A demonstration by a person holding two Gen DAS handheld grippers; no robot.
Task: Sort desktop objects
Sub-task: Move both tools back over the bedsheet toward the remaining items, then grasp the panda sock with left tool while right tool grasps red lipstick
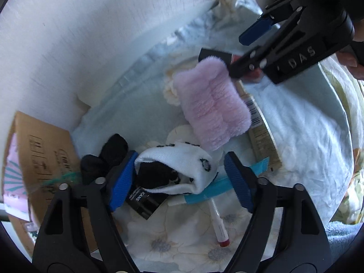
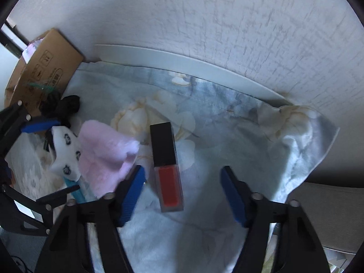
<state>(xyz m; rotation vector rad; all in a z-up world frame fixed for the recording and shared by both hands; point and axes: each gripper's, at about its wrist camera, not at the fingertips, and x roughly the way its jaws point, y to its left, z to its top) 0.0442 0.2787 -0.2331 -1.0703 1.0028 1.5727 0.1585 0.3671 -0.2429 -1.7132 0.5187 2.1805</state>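
My left gripper (image 1: 179, 179) is open around a white sock with dark prints (image 1: 182, 168), which lies over a black cosmetic tube (image 1: 145, 202). A pink fluffy cloth (image 1: 213, 104) lies just beyond, partly over a beige tube (image 1: 261, 125). A red-tipped pen (image 1: 218, 223) and a teal strip (image 1: 218, 186) lie under the sock. My right gripper (image 2: 182, 188) is open above a red lip gloss with a black cap (image 2: 167, 166) lying on the cloth between its jaws. The pink cloth (image 2: 104, 154) and the sock (image 2: 66, 159) also show left in the right wrist view.
A floral light-blue cloth (image 2: 227, 136) covers the surface against a white wall (image 2: 204, 22). A cardboard box (image 1: 38, 154) stands at the left, with a black scrunchie-like item (image 1: 104, 157) beside it. The box (image 2: 43, 72) also shows in the right wrist view.
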